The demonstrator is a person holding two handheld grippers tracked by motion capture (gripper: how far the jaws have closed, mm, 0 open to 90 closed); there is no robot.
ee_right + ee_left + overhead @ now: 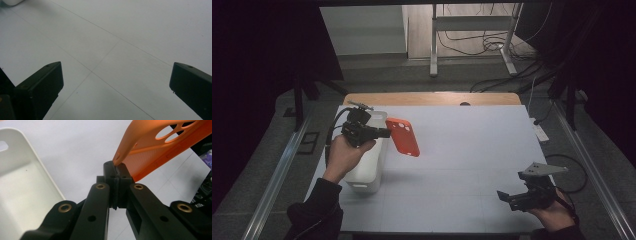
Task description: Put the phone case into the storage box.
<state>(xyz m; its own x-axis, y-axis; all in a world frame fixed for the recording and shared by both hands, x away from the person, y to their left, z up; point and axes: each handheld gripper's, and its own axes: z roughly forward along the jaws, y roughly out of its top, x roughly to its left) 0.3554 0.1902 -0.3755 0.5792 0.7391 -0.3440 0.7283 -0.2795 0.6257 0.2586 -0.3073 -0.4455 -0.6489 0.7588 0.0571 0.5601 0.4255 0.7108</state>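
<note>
My left gripper (pixel 387 132) is shut on the edge of an orange phone case (pixel 403 136) and holds it in the air just right of a white bin (pixel 373 172). In the left gripper view the pads of that gripper (pixel 116 171) pinch the rim of the orange phone case (pixel 160 147), which has camera cut-outs, and the bin (pixel 22 185) lies below at the left. My right gripper (pixel 504 197) rests low at the table's front right, and in the right gripper view it (pixel 116 82) stands open with nothing between its jaws.
The white table (pixel 462 150) has a wooden strip along its far edge. Beyond it stand a metal frame (pixel 472 30) and loose cables on the floor. A power strip (pixel 540 131) lies off the table's right side.
</note>
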